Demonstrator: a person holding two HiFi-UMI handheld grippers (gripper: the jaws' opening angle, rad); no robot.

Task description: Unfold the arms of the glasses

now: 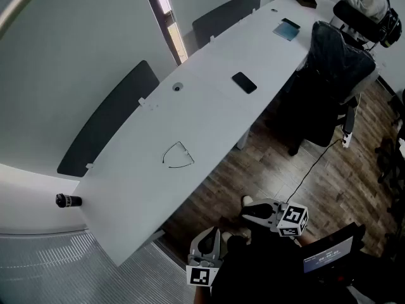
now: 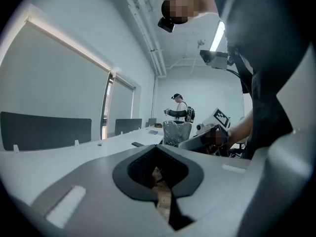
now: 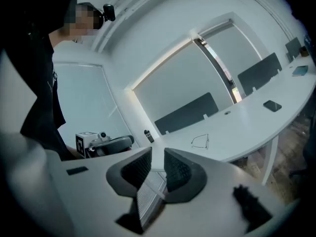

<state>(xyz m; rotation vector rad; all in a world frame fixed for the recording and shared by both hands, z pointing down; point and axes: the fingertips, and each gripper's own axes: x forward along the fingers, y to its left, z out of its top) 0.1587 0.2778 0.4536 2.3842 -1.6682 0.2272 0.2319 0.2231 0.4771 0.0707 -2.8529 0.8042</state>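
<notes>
Glasses (image 1: 178,155), thin wire, smooth white table (image 1: 209,109)

The glasses (image 1: 179,156) show too small (arms unreadable).

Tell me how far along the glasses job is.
Done: nothing visible. The glasses lie alone on the white table, too small to tell how their arms sit. In hand: nothing. The left tool is shut and empty, the right tool open and empty, and both are off the table's near edge. Left: reach the glasses, grip them, unfold both arms.
</notes>
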